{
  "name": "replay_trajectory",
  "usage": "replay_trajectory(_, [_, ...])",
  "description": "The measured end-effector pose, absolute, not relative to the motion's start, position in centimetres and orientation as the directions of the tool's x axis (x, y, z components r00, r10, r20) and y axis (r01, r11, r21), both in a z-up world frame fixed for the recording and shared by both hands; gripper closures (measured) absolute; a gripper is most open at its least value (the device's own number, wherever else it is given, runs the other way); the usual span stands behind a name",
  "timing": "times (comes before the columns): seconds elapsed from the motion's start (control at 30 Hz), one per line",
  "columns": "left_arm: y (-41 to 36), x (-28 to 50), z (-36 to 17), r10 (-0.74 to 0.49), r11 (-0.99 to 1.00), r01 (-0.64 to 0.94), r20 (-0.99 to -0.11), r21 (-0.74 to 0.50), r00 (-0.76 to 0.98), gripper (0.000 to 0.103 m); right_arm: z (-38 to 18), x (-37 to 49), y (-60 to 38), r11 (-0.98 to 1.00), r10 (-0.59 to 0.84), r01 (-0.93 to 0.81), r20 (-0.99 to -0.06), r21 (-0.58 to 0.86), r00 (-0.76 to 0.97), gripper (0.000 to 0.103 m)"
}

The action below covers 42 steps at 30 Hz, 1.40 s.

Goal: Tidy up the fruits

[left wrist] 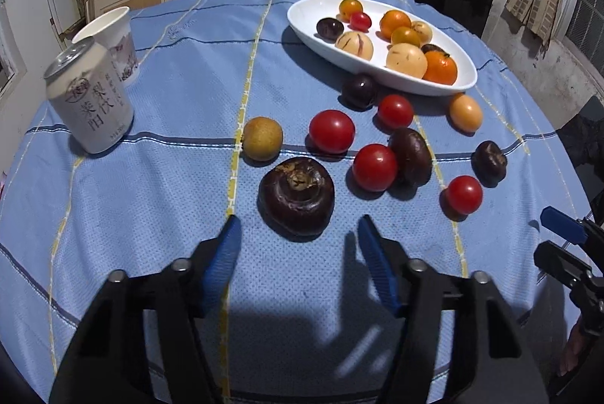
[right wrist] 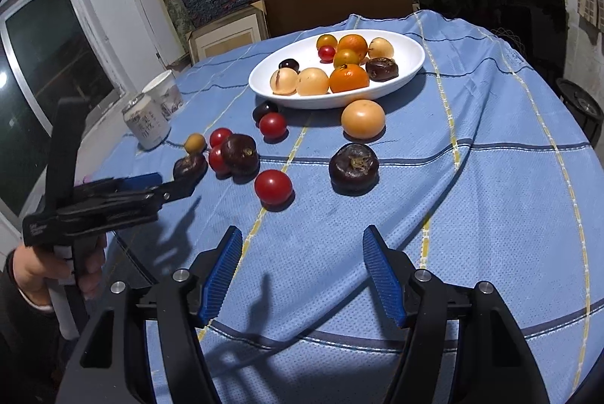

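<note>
A white oval bowl (left wrist: 302, 12) (right wrist: 409, 54) holds several fruits at the back of the table. Loose fruits lie in front of it on the blue cloth: red tomatoes (left wrist: 332, 131) (right wrist: 273, 187), dark water chestnuts, a yellow-brown fruit (left wrist: 262, 138) and a pale orange one (left wrist: 466, 113) (right wrist: 362, 119). My left gripper (left wrist: 298, 230) is open, its fingers either side of a large dark water chestnut (left wrist: 296, 196), just short of it. My right gripper (right wrist: 302, 241) is open and empty, above bare cloth, short of another dark water chestnut (right wrist: 353, 168).
A white drink can (left wrist: 88, 98) (right wrist: 146, 121) and a paper cup (left wrist: 109, 37) (right wrist: 164, 94) stand at the table's left. The right gripper shows at the right edge of the left wrist view (left wrist: 566, 245). Shelves and boxes stand behind the table.
</note>
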<state>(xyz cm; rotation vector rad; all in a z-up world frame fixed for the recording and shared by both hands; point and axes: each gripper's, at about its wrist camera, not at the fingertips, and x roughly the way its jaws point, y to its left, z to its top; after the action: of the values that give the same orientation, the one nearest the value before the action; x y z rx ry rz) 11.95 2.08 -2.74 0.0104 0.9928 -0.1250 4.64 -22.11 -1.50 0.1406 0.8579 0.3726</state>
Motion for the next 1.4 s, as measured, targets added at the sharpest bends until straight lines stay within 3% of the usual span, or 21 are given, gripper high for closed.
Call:
replay_trajectory(0.1, [2.1,12.9,-3.1,-0.102,0.993,0.106,-0.834,-0.052,0.542,0.061,-1.5,4.8,-22.1,0.928,0.370,-0.262,-0.715,0.264,0.593,0.036])
replay_trajectory(0.5, [2.6,12.2,-2.9,-0.145,0.988,0.126,-0.837,-0.092,0.527,0.063,-1.6,10.9,-21.6,0.980,0.172,-0.189,-0.757,0.065,0.630,0.036])
replay_trajectory(0.63, [2.6,11.8,-2.9,-0.144,0.988,0.128,-0.840,-0.089,0.523,0.063,-3.0,12.6,-20.5,0.979,0.155,-0.201,-0.786,0.041,0.598,0.046])
replay_trajectory(0.67, [2.6,11.7,-2.9,-0.141,0.988,0.129,-0.840,-0.086,0.524,0.062,-3.3,12.9,-20.3,0.979,0.150,-0.200,-0.790,0.035,0.594,0.058])
replay_trajectory(0.7, [2.6,11.7,-2.9,-0.140,0.988,0.130,-0.840,-0.084,0.525,0.063,-3.7,13.0,-20.1,0.980,0.137,-0.199,-0.798,0.022,0.586,0.062])
replay_trajectory(0.77, [2.6,11.7,-2.9,-0.137,0.988,0.128,-0.840,-0.081,0.525,0.062,-4.1,13.0,-19.9,0.979,0.125,-0.202,-0.799,0.004,0.588,0.062])
replay_trajectory(1.1, [2.1,10.7,-0.1,-0.157,0.984,0.162,-0.804,-0.077,0.573,0.064,-1.1,10.8,-21.7,0.972,0.217,-0.207,-0.755,0.110,0.619,0.062])
replay_trajectory(1.13, [2.0,10.5,0.5,-0.167,0.982,0.170,-0.796,-0.082,0.582,0.066,-0.6,10.6,-21.9,0.970,0.227,-0.210,-0.746,0.119,0.626,0.062])
replay_trajectory(1.17, [1.9,10.5,1.0,-0.179,0.980,0.180,-0.789,-0.088,0.588,0.076,0.1,10.3,-22.1,0.968,0.240,-0.214,-0.734,0.130,0.636,0.062])
replay_trajectory(1.4, [1.4,11.2,3.0,-0.194,0.975,0.207,-0.761,-0.081,0.618,0.077,3.2,10.9,-22.6,0.959,0.278,-0.232,-0.684,0.162,0.674,0.063])
